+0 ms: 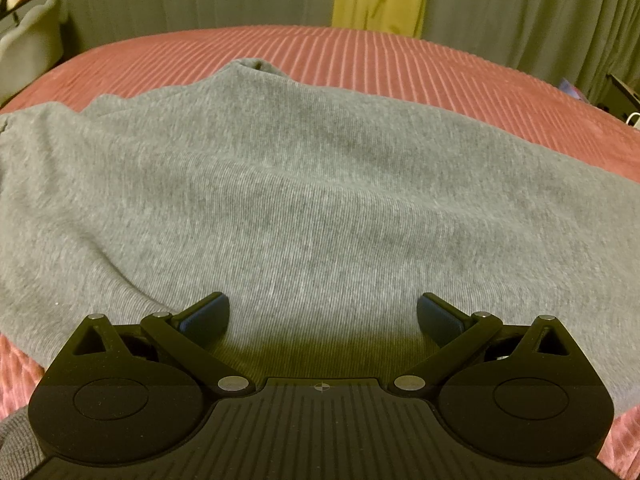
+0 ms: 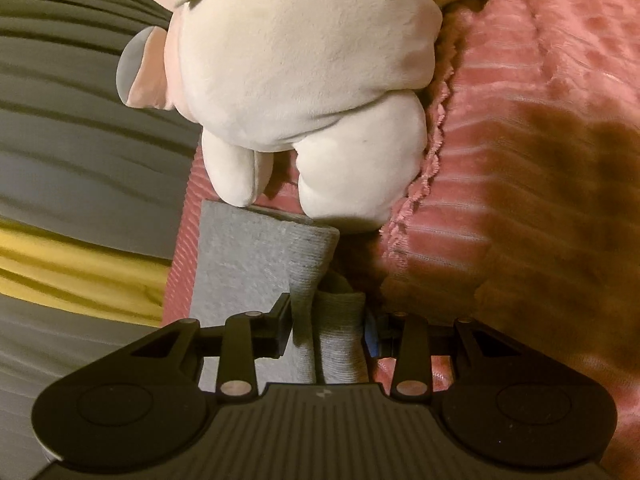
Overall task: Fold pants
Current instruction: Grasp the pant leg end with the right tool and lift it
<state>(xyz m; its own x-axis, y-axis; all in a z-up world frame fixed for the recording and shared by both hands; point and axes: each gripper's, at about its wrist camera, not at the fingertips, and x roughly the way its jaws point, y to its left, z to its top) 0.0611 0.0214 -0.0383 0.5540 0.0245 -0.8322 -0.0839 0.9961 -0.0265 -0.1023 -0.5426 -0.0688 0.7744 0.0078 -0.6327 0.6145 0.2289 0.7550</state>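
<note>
Right tool (image 2: 325, 330): I have it pinched on a bunched gray pant leg (image 2: 340, 340); the cuff end lies just ahead.
Left tool (image 1: 323, 314): jaws wide apart, holding nothing, poised over the gray sweatpants (image 1: 320, 184) spread on the pink bed cover (image 1: 400, 60).
Beyond: a cream plush toy (image 2: 304, 80) touches the cuff.
Risk: I judge my bunched hold may slip, or the toy could snag the cuff and skew the fold.
</note>
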